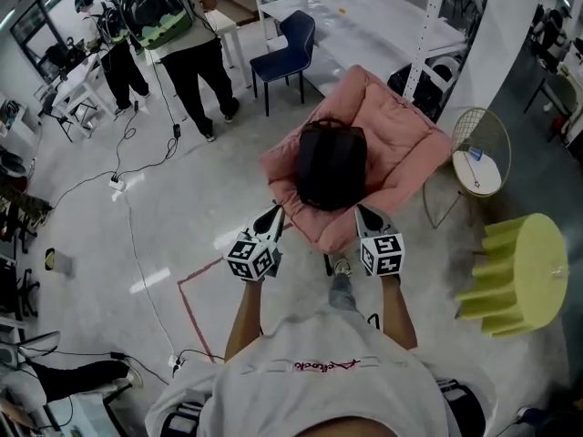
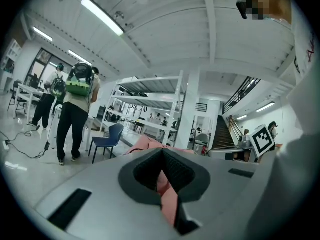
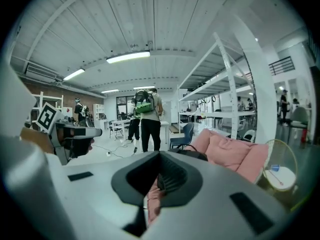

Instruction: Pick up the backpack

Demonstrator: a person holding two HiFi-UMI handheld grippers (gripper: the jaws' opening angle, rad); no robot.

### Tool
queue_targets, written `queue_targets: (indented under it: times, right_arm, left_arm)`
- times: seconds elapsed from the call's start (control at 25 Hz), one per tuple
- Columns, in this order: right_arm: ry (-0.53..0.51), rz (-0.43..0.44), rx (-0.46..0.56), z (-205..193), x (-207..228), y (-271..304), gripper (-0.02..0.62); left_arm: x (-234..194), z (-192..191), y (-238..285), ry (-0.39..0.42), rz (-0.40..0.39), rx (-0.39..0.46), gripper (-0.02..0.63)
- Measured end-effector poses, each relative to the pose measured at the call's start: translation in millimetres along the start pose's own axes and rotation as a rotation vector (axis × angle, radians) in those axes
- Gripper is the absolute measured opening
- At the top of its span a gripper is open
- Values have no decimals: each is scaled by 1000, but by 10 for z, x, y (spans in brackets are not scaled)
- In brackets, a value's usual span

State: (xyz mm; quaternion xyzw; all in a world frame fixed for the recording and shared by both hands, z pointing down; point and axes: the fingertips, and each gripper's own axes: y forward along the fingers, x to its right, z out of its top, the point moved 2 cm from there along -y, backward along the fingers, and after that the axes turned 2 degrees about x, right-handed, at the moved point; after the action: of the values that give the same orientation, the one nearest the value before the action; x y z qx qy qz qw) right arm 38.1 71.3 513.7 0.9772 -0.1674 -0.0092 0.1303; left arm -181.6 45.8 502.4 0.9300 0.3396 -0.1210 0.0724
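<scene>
A black backpack [image 1: 332, 164] lies on a pink cushioned chair [image 1: 401, 144] just ahead of me in the head view. My left gripper [image 1: 273, 213] is shut and empty, its tip close to the chair's front left edge. My right gripper [image 1: 363, 211] is also shut and empty, near the front edge below the backpack. In the left gripper view the left gripper [image 2: 162, 154] points level at the pink chair [image 2: 167, 194]. Past the right gripper [image 3: 160, 160] in the right gripper view, the backpack [image 3: 192, 155] rests on the chair [image 3: 235, 156].
A round wire side table [image 1: 478, 167] and a yellow ribbed stool [image 1: 524, 276] stand right of the chair. Beyond it are a blue chair [image 1: 284, 48] and white shelving. A person with a green backpack [image 1: 173, 25] stands at the far left. Cables [image 1: 127, 180] cross the floor.
</scene>
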Motion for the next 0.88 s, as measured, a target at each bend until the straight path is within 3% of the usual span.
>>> queue_targets:
  times: [0.88]
  right_arm:
    - [40, 66, 13, 577, 1891, 1470, 17]
  left_arm:
    - [-238, 478, 2253, 39, 70, -9, 9]
